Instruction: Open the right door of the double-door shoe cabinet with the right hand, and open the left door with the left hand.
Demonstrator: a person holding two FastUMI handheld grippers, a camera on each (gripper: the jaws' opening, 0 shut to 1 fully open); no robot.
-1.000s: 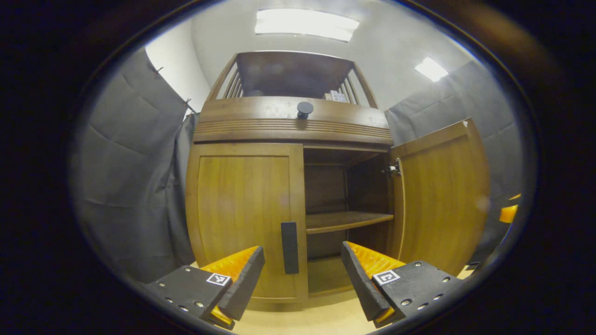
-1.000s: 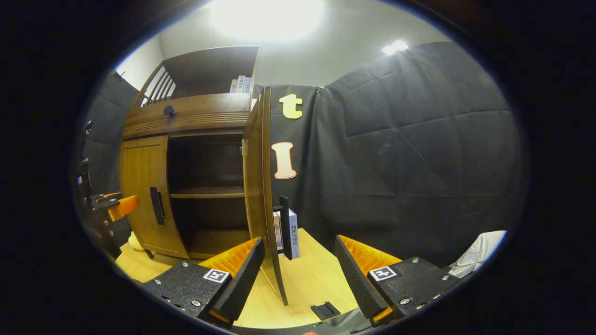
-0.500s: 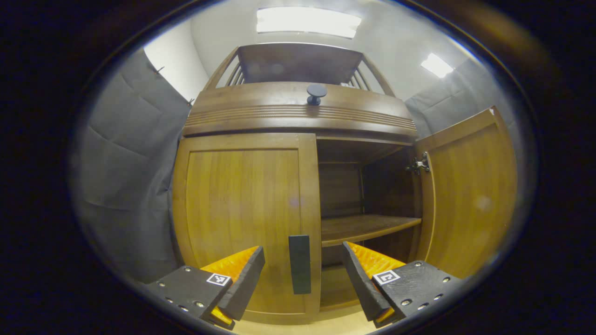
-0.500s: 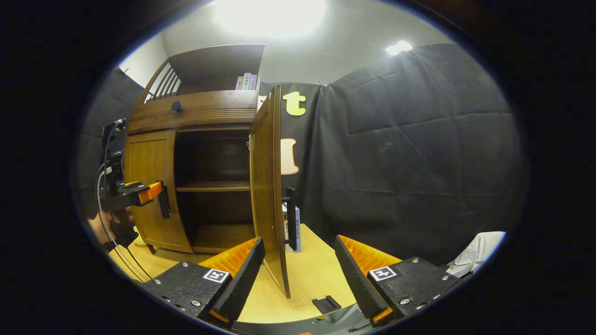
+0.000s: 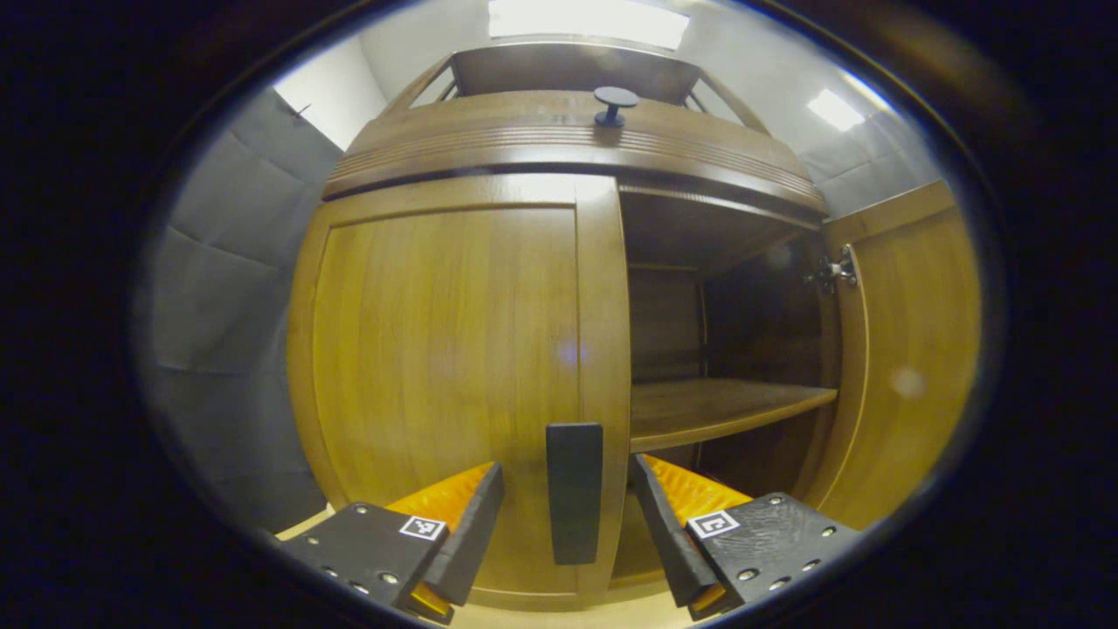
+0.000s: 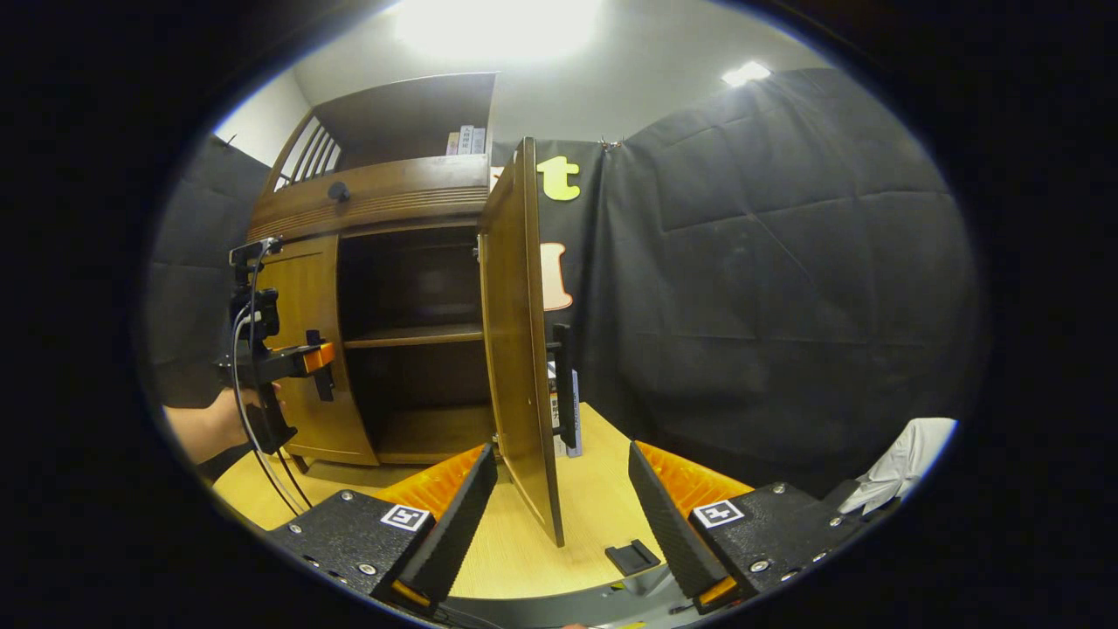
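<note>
A brown wooden shoe cabinet (image 5: pixel 559 148) stands close in the left gripper view. Its left door (image 5: pixel 445 349) is closed, with a dark vertical handle (image 5: pixel 574 492) at its inner edge. My left gripper (image 5: pixel 566 524) is open, its fingers on either side of that handle and apart from it. The right door (image 5: pixel 908 349) stands swung open, showing a shelf (image 5: pixel 716 411) inside. In the right gripper view the open right door (image 6: pixel 520 332) is edge-on with its handle (image 6: pixel 565 384) facing right. My right gripper (image 6: pixel 559 515) is open, just in front of the door's lower edge. The left gripper (image 6: pixel 314 360) reaches the left door (image 6: pixel 301 349).
The cabinet stands on a light wooden tabletop (image 6: pixel 594 533). Books (image 6: pixel 572 411) lean behind the open right door. A small dark clip (image 6: pixel 633 556) lies on the table near my right gripper. White cloth (image 6: pixel 900 463) lies at the far right. A round knob (image 5: pixel 615 100) sits on the top drawer.
My left gripper has moved in toward the left door, so its handle now stands between the fingers. The right gripper has drawn back slightly from the open right door.
</note>
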